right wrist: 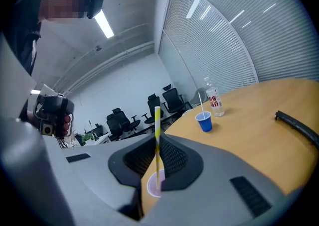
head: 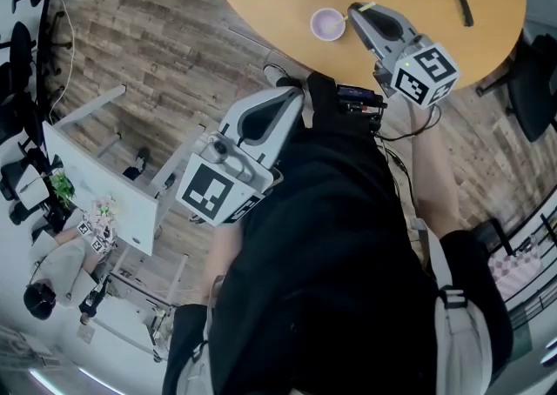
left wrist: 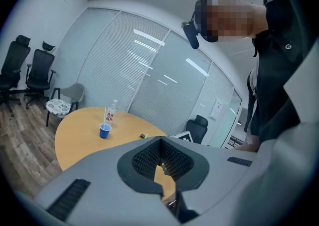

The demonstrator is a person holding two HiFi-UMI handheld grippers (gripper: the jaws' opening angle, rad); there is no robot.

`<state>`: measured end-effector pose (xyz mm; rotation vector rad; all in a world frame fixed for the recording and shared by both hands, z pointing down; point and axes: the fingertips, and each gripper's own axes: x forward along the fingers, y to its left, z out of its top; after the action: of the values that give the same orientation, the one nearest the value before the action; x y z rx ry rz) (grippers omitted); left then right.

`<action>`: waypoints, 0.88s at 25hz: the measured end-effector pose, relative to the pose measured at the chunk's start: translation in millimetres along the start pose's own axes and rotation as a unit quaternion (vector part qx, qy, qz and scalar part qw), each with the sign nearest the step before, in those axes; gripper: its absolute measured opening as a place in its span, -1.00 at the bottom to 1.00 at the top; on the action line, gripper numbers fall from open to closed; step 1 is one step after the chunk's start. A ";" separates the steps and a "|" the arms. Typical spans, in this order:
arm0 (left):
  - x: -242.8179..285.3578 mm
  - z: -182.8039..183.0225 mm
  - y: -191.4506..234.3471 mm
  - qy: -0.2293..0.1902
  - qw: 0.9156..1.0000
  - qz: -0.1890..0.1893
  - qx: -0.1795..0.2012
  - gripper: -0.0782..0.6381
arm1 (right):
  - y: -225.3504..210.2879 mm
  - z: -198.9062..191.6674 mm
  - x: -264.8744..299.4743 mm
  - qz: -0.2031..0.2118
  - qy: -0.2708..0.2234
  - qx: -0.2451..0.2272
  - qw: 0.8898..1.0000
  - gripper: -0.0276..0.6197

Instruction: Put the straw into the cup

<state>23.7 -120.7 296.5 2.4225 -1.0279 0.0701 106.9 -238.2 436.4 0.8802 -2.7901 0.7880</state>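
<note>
The straw (right wrist: 157, 120) is standing upright at lower centre, its tip entering the purple cup (right wrist: 151, 186). The right hand-held gripper (right wrist: 158, 145) is pinching it. The left hand-held gripper (left wrist: 160, 146) is idling closed and empty. If the straw is coming down off-centre, it is likely risking nudging the rim and toppling the cup on the counter (right wrist: 259, 120).

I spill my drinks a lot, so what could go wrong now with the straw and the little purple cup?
1. The straw is long and the purple cup looks small and shallow. Once the right hand-held gripper lets go, the straw may lean and tip the cup or fall out.
2. Nothing steadies the cup. The left hand-held gripper is off the table, beside the person, so a bump from the straw could push the cup along.
</note>
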 end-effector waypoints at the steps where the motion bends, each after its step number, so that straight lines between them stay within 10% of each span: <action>1: -0.4 -0.2 -0.3 0.000 1.000 0.000 0.000 -0.76 | -1.0 -2.7 1.4 -0.001 0.001 0.003 1.000 -0.81; 22: -2.6 0.4 -1.5 0.003 1.000 0.001 0.008 -0.76 | -16.9 -44.2 12.9 -0.047 0.032 0.044 0.997 -0.81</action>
<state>22.9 -118.4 295.0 2.4334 -1.0310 0.0873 103.6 -233.9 485.2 0.9734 -2.6560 0.9140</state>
